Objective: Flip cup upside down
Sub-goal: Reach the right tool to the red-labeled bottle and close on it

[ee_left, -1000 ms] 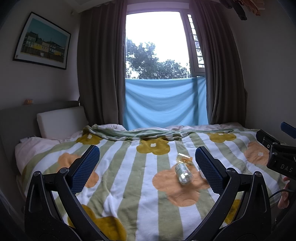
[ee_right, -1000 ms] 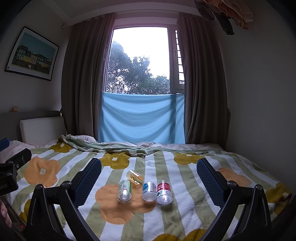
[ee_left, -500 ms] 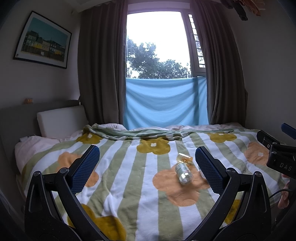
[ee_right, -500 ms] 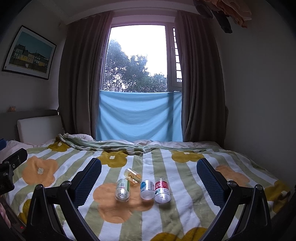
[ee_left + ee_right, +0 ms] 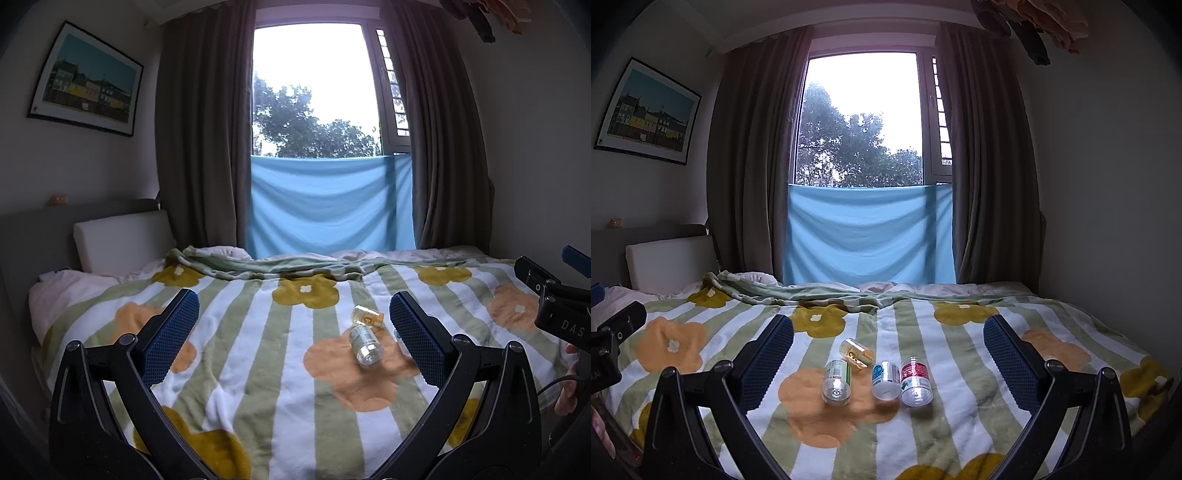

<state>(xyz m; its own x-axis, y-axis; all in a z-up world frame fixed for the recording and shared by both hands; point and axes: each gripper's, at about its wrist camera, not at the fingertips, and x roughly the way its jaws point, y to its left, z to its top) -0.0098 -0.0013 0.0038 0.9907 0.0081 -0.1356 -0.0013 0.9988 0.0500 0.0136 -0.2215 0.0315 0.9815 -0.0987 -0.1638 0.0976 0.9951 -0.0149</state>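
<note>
You are holding your right gripper (image 5: 888,363) with its blue-padded fingers (image 5: 767,360) spread wide and gripping nothing, hovering above the flowered blanket (image 5: 960,424). Four small cups are lying on their sides between those fingers: a green-labelled cup (image 5: 836,382), an amber cup (image 5: 856,352) just behind it, a blue-labelled cup (image 5: 886,380) and a red-labelled cup (image 5: 916,378) side by side. Your left gripper (image 5: 293,334) is also gaping wide and empty, with the green-labelled cup (image 5: 365,347) and amber cup (image 5: 367,316) lying near its right finger. The window (image 5: 862,118) is glowing behind a blue cloth (image 5: 868,236).
</note>
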